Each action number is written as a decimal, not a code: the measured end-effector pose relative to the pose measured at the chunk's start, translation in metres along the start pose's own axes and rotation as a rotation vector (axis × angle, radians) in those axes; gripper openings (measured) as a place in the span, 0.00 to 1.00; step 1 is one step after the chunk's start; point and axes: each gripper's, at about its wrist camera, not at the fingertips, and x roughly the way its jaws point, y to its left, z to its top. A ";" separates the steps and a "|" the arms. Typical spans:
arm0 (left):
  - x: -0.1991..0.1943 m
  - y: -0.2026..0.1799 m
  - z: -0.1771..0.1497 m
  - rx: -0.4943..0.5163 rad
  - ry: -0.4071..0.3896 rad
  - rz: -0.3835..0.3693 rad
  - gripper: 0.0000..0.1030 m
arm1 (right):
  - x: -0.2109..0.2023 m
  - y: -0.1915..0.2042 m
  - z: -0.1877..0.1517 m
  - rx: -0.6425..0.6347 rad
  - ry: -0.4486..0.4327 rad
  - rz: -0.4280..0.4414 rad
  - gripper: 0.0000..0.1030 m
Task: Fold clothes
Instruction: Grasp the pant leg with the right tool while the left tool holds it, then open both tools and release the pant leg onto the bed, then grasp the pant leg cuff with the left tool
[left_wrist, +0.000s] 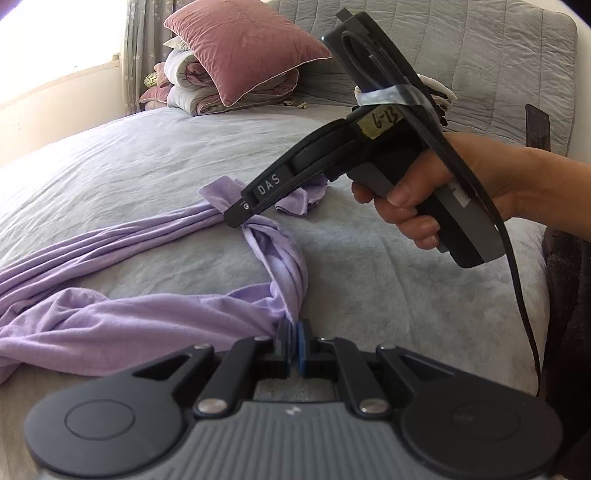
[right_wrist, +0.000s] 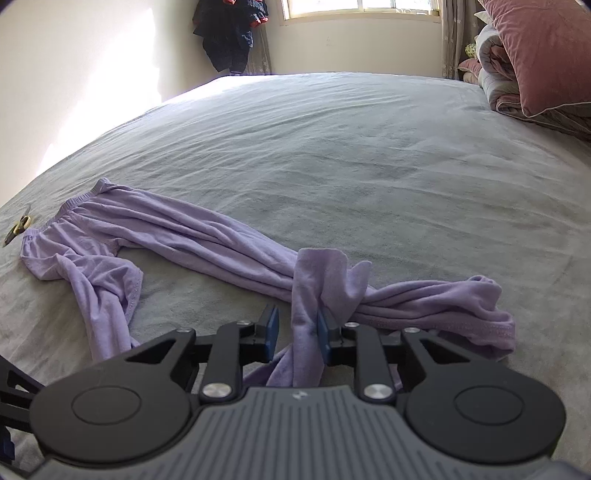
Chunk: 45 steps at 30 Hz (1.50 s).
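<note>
Lilac trousers (right_wrist: 177, 229) lie crumpled on the grey bed sheet (right_wrist: 332, 147), with the elastic waistband at the far left of the right wrist view. My left gripper (left_wrist: 293, 325) is shut on a twisted fold of the trousers (left_wrist: 110, 314), which rises from its pads. My right gripper (right_wrist: 295, 317) stands open around a raised bunch of the same fabric. The cloth touches the right pad and a gap shows at the left pad. In the left wrist view a hand (left_wrist: 424, 206) holds the right gripper (left_wrist: 236, 219), tip down on the lilac fabric.
A pink pillow (left_wrist: 243, 48) leans on a folded quilt (left_wrist: 192, 92) at the head of the bed, before a grey padded headboard (left_wrist: 480, 55). Dark clothes (right_wrist: 229, 33) hang on the far wall by a window. A small object (right_wrist: 18, 225) lies at the bed's left edge.
</note>
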 end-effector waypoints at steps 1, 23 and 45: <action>0.000 0.000 0.000 -0.004 0.001 0.000 0.03 | 0.001 -0.003 -0.002 0.004 -0.001 -0.009 0.05; -0.004 0.014 0.000 -0.081 0.030 -0.022 0.04 | -0.081 -0.071 -0.047 0.210 -0.031 -0.098 0.01; 0.042 0.035 0.053 -0.401 -0.026 -0.064 0.34 | -0.081 -0.074 -0.024 0.320 -0.043 0.018 0.41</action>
